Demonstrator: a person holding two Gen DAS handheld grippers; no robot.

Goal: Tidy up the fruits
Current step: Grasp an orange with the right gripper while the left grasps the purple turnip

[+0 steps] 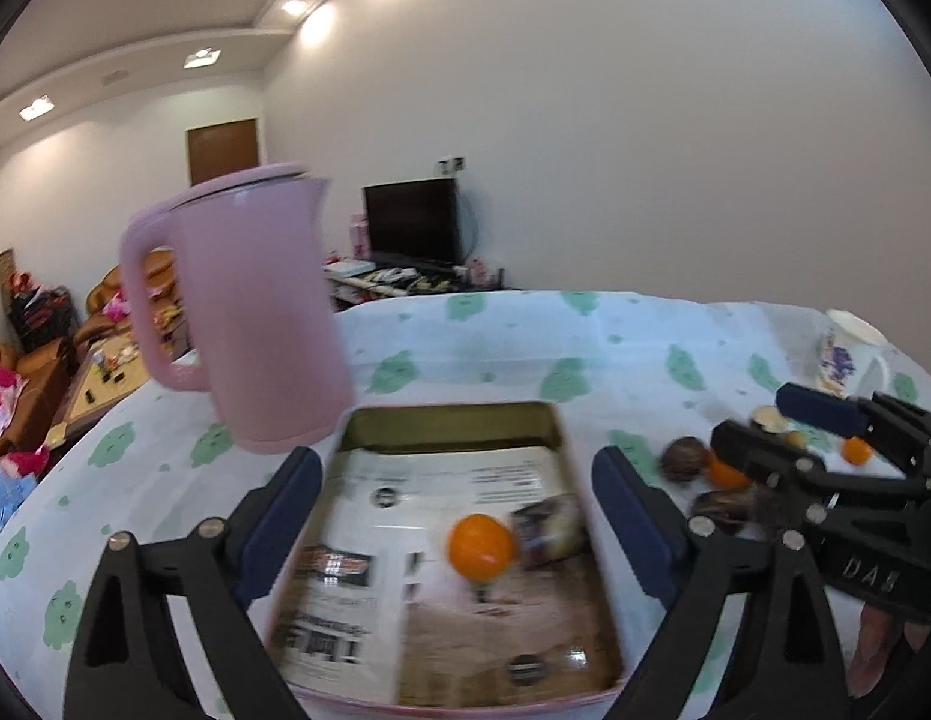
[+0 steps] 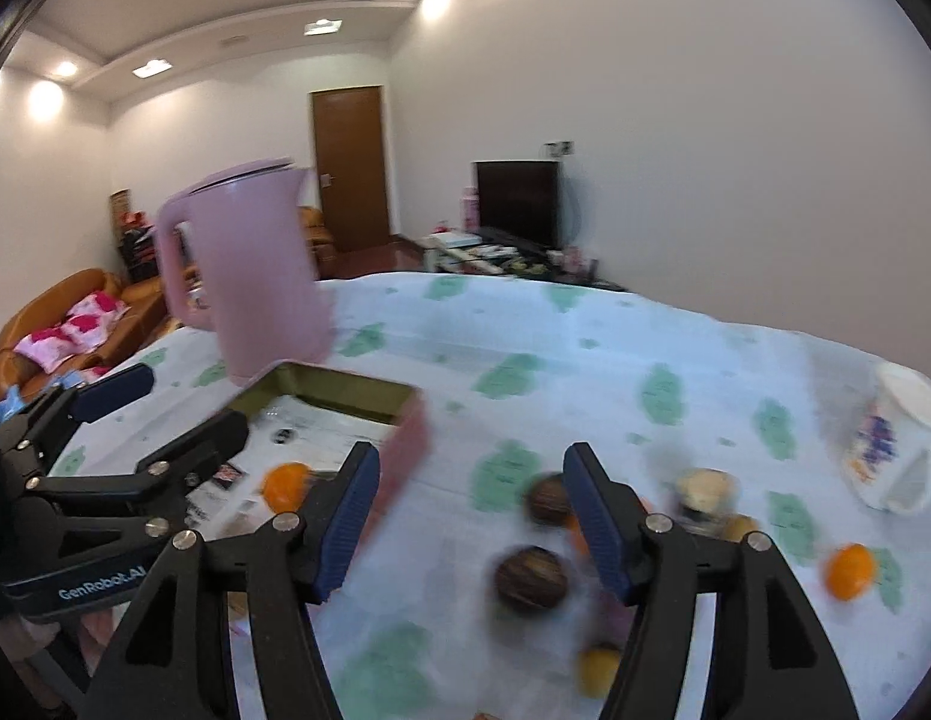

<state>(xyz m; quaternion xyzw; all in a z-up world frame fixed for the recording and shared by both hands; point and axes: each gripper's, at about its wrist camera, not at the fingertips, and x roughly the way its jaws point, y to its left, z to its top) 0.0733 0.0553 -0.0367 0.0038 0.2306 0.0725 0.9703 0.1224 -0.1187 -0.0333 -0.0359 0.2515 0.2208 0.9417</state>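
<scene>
Lying loose in the lower centre of the left wrist frame, a small round orange fruit (image 1: 481, 546) is seen inside the open rectangular tin (image 1: 453, 420), on its printed paper lining. Left gripper (image 1: 459, 531) is spread wide over the tin, nothing pinched. Right gripper (image 2: 471, 525) is partly spread, nothing gripped; a dark brown round fruit (image 2: 531, 579) sits blurred between its fingers on the tabletop (image 2: 585, 324). Another orange fruit (image 2: 849, 570) is seen lower right, a pink kettle (image 1: 249, 312) upper left.
</scene>
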